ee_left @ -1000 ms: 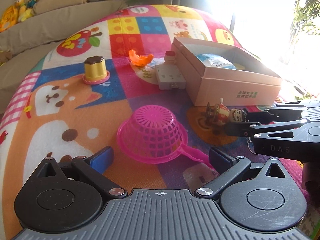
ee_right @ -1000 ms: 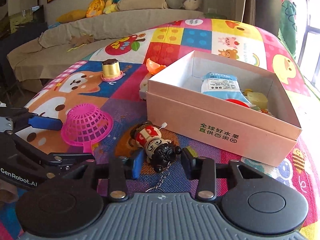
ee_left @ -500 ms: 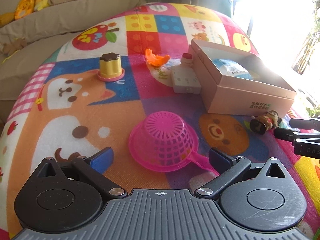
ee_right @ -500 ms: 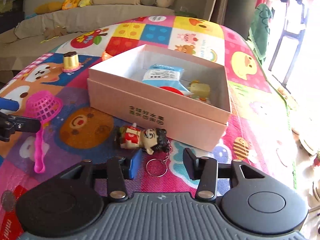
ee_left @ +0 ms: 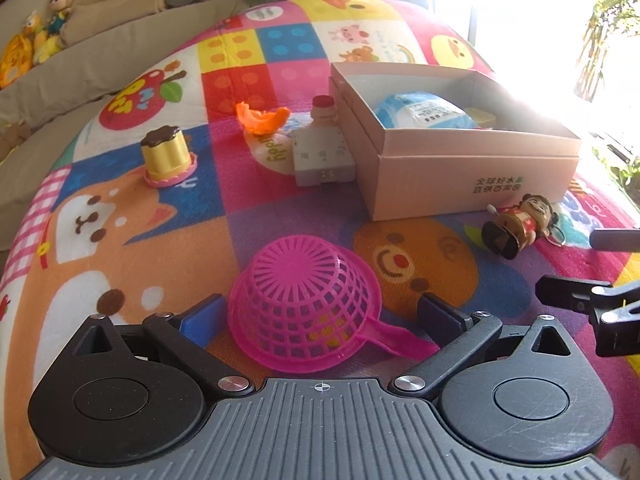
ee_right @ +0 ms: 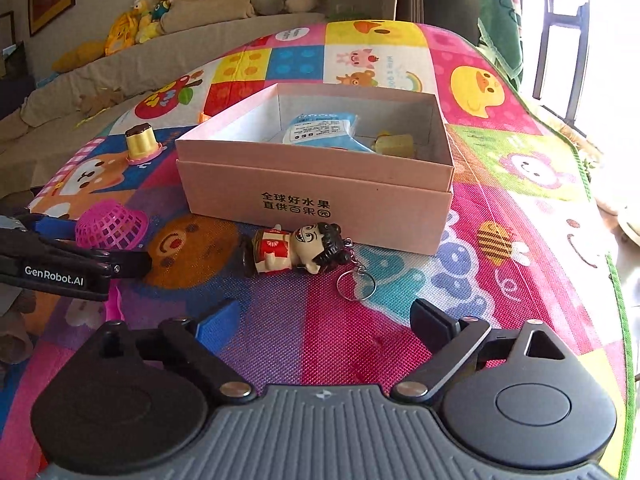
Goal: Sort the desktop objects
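A pink open box stands on the colourful play mat and holds a blue packet and a yellow item. A doll keychain lies on the mat just in front of the box. My right gripper is open and empty, a little short of the doll. A pink upside-down strainer lies on the mat. My left gripper is open, with its fingers either side of the strainer.
A gold pudding toy, an orange toy piece and a white bottle-shaped toy lie on the mat left of the box. A beige sofa with plush toys is behind. The mat's edge runs along the right.
My right gripper let go of the doll, opened wide and drew back from it. The doll now lies in front of the box. My left gripper moved closer around the strainer.
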`<move>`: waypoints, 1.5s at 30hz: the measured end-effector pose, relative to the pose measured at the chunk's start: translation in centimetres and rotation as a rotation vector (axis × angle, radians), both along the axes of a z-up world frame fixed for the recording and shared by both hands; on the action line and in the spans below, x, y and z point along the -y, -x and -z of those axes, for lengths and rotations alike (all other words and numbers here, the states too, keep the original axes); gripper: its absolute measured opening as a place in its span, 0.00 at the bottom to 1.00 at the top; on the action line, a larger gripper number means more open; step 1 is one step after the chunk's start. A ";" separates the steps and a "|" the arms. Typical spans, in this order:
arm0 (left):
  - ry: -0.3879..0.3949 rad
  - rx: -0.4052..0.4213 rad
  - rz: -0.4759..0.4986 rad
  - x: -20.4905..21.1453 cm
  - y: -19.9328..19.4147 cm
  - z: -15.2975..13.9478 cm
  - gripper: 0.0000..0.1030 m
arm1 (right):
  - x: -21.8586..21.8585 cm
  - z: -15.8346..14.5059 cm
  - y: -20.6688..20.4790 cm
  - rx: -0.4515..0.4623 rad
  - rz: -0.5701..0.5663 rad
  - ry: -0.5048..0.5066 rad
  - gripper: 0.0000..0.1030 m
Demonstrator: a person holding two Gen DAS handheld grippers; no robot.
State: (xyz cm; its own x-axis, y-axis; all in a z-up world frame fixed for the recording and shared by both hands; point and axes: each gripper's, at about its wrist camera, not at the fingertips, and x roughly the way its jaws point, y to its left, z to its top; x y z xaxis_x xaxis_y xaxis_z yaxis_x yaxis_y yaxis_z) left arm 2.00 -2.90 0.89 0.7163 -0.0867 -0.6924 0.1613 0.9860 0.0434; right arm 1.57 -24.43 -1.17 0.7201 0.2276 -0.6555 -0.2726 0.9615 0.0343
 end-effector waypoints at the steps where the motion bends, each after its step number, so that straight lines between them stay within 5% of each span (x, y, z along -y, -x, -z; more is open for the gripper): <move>1: -0.012 0.008 0.018 0.0 0.5 0.0 1.00 | 0.0 0.0 0.0 -0.003 0.003 -0.001 0.92; 7: -0.034 0.020 0.071 -2.4 4.0 0.0 1.00 | 0.0 0.1 0.0 0.000 0.016 0.006 0.97; 16: -0.014 0.022 -0.014 -7.4 5.0 -0.6 1.00 | -0.1 0.1 0.1 0.002 0.015 0.008 1.00; 20: 0.076 0.016 0.030 -7.0 4.0 -0.9 1.00 | 0.0 0.1 0.2 0.005 0.017 0.000 1.00; 31: 0.063 0.014 -0.027 -4.8 1.7 0.1 1.00 | -0.8 -0.7 0.4 0.083 -0.016 0.033 1.00; 38: 0.100 0.026 -0.017 -5.3 2.8 0.0 1.00 | -2.9 -0.9 -2.3 0.065 -0.073 0.046 0.89; 42: 0.100 0.027 -0.030 -5.3 2.7 0.0 1.00 | -3.5 -0.4 -3.4 0.016 -0.072 0.037 0.63; 45: 0.088 0.026 -0.043 -5.1 2.5 0.0 1.00 | -3.1 -0.5 -2.9 0.010 -0.067 0.020 0.63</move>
State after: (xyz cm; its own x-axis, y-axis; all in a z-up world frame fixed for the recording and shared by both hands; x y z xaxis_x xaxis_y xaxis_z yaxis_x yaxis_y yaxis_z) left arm -0.53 2.21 0.87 0.7382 -0.1149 -0.6647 0.1186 0.9921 -0.0398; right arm 4.43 -21.28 -0.66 0.7103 0.2626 -0.6531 -0.3370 0.9414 0.0121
